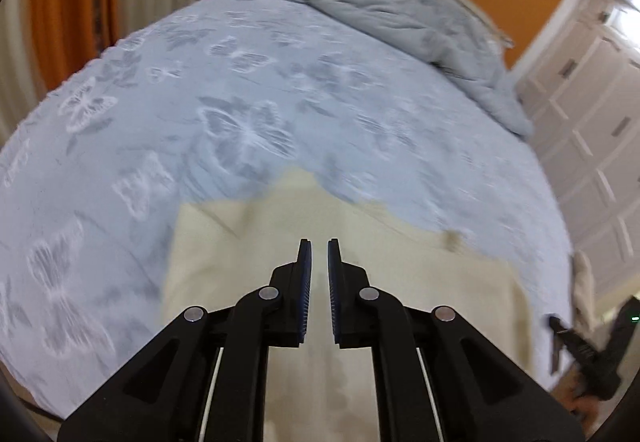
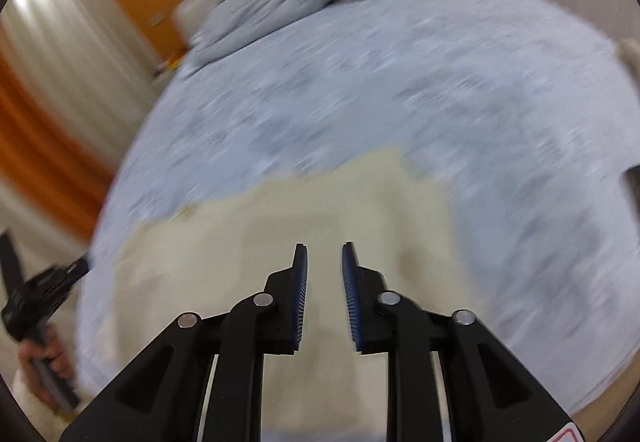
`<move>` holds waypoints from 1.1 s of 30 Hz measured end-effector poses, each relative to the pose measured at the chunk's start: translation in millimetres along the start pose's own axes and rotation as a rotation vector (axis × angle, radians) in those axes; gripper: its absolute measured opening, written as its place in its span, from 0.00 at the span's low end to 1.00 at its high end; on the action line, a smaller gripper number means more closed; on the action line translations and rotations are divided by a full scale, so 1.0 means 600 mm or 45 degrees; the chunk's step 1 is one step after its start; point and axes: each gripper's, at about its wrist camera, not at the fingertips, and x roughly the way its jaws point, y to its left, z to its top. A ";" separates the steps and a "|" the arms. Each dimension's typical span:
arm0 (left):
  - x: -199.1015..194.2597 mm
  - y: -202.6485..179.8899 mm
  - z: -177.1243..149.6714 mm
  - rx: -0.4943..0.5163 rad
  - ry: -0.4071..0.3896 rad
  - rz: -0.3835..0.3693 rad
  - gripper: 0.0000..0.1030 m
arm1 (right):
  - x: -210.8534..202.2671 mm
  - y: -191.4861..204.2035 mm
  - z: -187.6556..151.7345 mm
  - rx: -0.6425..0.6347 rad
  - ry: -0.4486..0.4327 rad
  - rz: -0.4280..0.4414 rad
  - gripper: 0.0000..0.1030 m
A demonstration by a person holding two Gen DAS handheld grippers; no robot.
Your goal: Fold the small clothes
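A cream garment (image 1: pixel 320 226) is lying flat on the bed (image 1: pixel 248 90), near its front edge, on a pale blue cover with butterfly patterns. The left tongs (image 1: pixel 319 246) are hovering above the garment with the tips slightly apart and nothing between them. The right tongs (image 2: pixel 323 248) are also hanging over the cloth, a little wider apart and empty. A crumpled grey duvet (image 1: pixel 400 14) is lying at the head of the bed.
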 end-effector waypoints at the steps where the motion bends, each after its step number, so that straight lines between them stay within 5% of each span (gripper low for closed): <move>1: -0.001 -0.018 -0.025 0.006 0.017 -0.028 0.08 | 0.009 0.022 -0.017 -0.034 0.037 0.030 0.03; 5: 0.065 -0.022 -0.096 -0.007 0.200 0.014 0.08 | 0.078 0.114 -0.093 -0.243 0.209 0.095 0.00; 7: 0.090 0.011 -0.123 -0.015 0.247 0.114 0.02 | 0.095 0.105 -0.106 -0.294 0.227 -0.003 0.00; 9: 0.079 0.052 -0.129 -0.066 0.231 0.057 0.01 | 0.085 0.046 -0.103 -0.226 0.201 -0.099 0.00; 14: 0.045 0.115 -0.126 -0.040 0.224 0.157 0.01 | 0.011 -0.138 -0.094 0.097 0.160 -0.338 0.00; 17: 0.039 0.110 -0.127 -0.076 0.222 0.159 0.00 | -0.027 -0.121 -0.083 0.147 0.115 -0.292 0.00; 21: 0.024 0.062 -0.135 -0.068 0.207 0.156 0.01 | -0.009 -0.003 -0.085 -0.105 0.112 -0.184 0.00; 24: 0.031 0.080 -0.134 -0.072 0.216 0.252 0.01 | 0.036 -0.068 -0.090 -0.059 0.189 -0.422 0.00; 25: 0.027 0.100 -0.132 -0.108 0.217 0.240 0.01 | 0.037 -0.099 -0.098 0.012 0.209 -0.438 0.00; 26: 0.019 0.118 -0.133 -0.144 0.214 0.204 0.01 | 0.021 -0.134 -0.102 0.120 0.194 -0.344 0.00; 29: -0.013 0.156 -0.138 -0.173 0.205 0.226 0.01 | -0.023 -0.140 -0.106 0.161 0.168 -0.384 0.00; 31: -0.033 0.175 -0.144 -0.283 0.214 0.120 0.02 | -0.043 -0.132 -0.109 0.183 0.169 -0.345 0.12; 33: -0.052 0.189 -0.155 -0.432 0.190 0.007 0.22 | -0.060 -0.135 -0.125 0.272 0.181 -0.295 0.45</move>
